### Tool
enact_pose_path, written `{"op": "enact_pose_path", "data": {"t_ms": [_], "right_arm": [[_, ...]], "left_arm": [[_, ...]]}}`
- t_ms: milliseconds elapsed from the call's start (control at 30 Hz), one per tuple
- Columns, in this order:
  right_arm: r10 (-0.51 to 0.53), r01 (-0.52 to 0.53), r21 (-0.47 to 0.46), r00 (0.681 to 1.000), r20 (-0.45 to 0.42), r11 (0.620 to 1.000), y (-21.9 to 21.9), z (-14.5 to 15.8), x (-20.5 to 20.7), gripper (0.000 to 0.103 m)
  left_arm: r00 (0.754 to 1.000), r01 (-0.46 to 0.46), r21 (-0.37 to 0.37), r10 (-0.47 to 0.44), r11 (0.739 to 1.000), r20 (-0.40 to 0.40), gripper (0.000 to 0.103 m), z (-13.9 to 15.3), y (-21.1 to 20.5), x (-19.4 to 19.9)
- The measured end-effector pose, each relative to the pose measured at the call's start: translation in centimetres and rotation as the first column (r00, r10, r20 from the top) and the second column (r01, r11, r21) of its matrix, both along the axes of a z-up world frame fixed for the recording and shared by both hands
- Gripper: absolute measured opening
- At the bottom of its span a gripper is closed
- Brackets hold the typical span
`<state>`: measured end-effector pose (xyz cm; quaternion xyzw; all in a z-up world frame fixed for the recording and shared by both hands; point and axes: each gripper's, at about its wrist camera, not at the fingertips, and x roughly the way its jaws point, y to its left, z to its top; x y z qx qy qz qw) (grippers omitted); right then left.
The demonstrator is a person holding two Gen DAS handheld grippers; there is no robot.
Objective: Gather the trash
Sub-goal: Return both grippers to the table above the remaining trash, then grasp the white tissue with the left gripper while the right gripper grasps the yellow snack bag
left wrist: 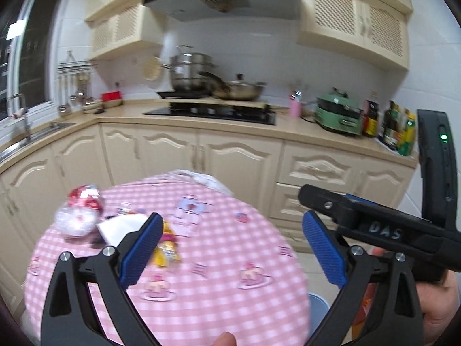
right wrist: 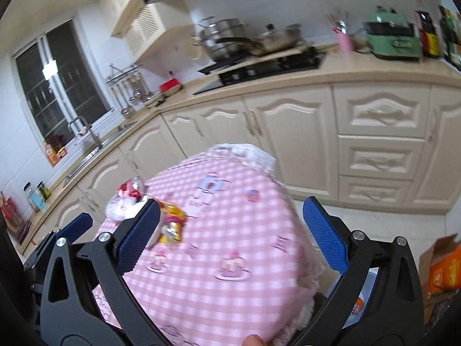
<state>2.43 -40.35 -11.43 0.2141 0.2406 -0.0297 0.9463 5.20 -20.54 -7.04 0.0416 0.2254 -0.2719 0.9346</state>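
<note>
- The left tongs (left wrist: 230,245) are hanging wide apart over the pink checked bench (left wrist: 219,265), holding nothing; the right tongs (right wrist: 230,230) are likewise gaping wide and carrying nothing.
- The trash is lying ahead and to the left of both tongs: a yellow wrapper (left wrist: 167,248) just beyond the left finger, a white paper (left wrist: 118,227) partly behind that finger, and a red-and-white crumpled bag (left wrist: 79,212) farther left.
- The wrapper's long axis seems to be running away from the tongs, slightly slanted, though blur is making this uncertain.
- Judging by the views, the left tongs are sitting nearer the pile; a swing leftward would be needed from either.
- The right wrist view is showing the yellow wrapper (right wrist: 173,225) and the bag (right wrist: 126,201) more openly, plus an orange carton (right wrist: 442,268) on the floor at right; the white paper is not clearly showing there.
- The left wrist view is showing the right tongs' black body off to its right.
</note>
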Motion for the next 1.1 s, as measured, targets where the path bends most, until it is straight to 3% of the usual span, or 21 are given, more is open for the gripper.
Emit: {"op": "enact_pose_path", "data": {"t_ms": [233, 367, 500, 700, 900, 1033, 1067, 1100], "right_arm": [[0.056, -0.054, -0.054, 0.997, 0.048, 0.997, 3.9, 2.5, 1.3, 0.097], [0.091, -0.089, -0.117, 0.996, 0.008, 0.989, 6.0, 2.0, 2.7, 0.097], [0.121, -0.132, -0.158, 0.990, -0.076, 0.979, 7.9, -0.4, 5.1, 0.097], [0.149, -0.184, -0.165, 0.967, -0.205, 0.969, 9.0, -5.3, 9.0, 0.097], [0.155, -0.207, -0.162, 0.946, -0.283, 0.965, 8.9, -8.3, 11.6, 0.097], [0.171, -0.233, -0.163, 0.930, -0.326, 0.959, 9.0, -9.7, 13.4, 0.097], [0.180, -0.244, -0.160, 0.925, -0.335, 0.956, 9.3, -10.0, 13.9, 0.097], [0.193, -0.258, -0.157, 0.920, -0.342, 0.953, 9.6, -10.2, 14.4, 0.097]], "left_arm": [[0.990, -0.126, -0.013, 0.126, 0.992, 0.068, 0.095, 1.2, 5.9, 1.2], [0.977, -0.199, -0.007, 0.199, 0.980, 0.076, 0.095, 0.4, 9.5, 2.6], [0.968, -0.246, 0.008, 0.246, 0.969, 0.048, 0.095, -1.6, 12.1, 4.9], [0.967, -0.239, 0.071, 0.244, 0.968, -0.068, 0.095, -6.6, 12.7, 10.5], [0.955, -0.217, 0.144, 0.241, 0.965, -0.175, 0.095, -11.7, 11.1, 16.2], [0.951, -0.194, 0.084, 0.208, 0.977, -0.230, 0.093, -12.3, 11.5, 18.0], [0.955, -0.183, 0.078, 0.196, 0.980, -0.223, 0.079, -12.2, 11.5, 18.0], [0.958, -0.162, 0.092, 0.178, 0.983, -0.223, 0.053, -12.1, 11.1, 18.0]]}}
